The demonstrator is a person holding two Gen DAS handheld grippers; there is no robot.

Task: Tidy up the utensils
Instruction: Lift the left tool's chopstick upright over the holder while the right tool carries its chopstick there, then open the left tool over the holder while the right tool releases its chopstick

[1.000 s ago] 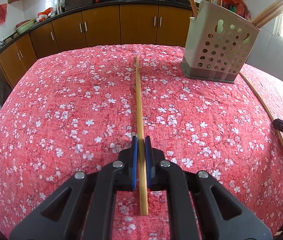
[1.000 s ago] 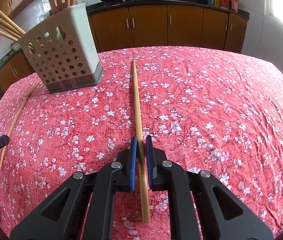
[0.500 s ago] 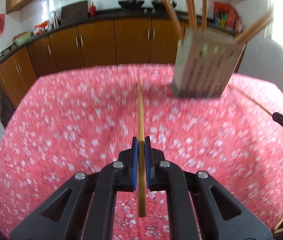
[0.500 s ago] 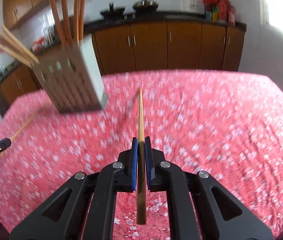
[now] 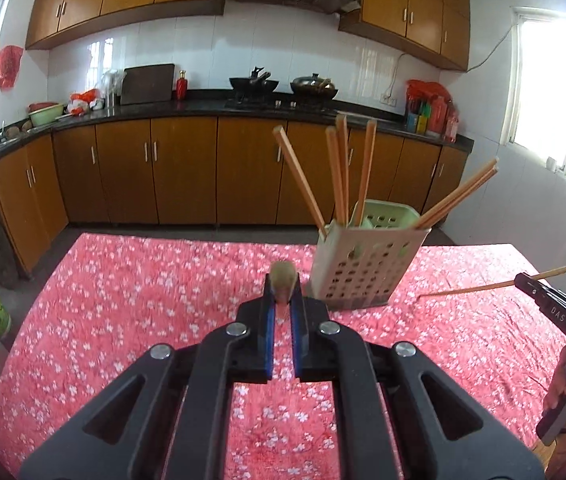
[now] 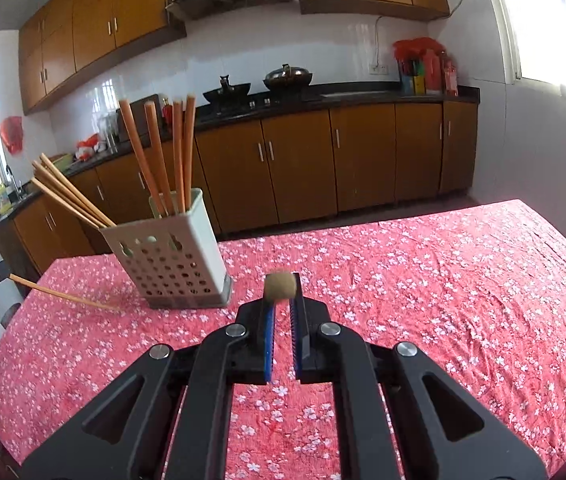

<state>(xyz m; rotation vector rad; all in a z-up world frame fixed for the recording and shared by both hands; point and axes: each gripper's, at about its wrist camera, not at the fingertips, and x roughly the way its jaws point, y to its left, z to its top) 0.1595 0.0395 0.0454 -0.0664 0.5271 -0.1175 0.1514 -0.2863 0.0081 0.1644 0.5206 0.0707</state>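
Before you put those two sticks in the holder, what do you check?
1. Left tongs shut on the left stick: ok.
2. Right tongs shut on the right stick: ok.
3. Holder upright on the cloth: ok.
4. Room in the holder: ok, open space shows beside the sticks already inside.
5. Far tips lifted off the cloth: cannot tell, both look very low.
6. Sticks tilted up for dropping in: not ok, both lie nearly flat.
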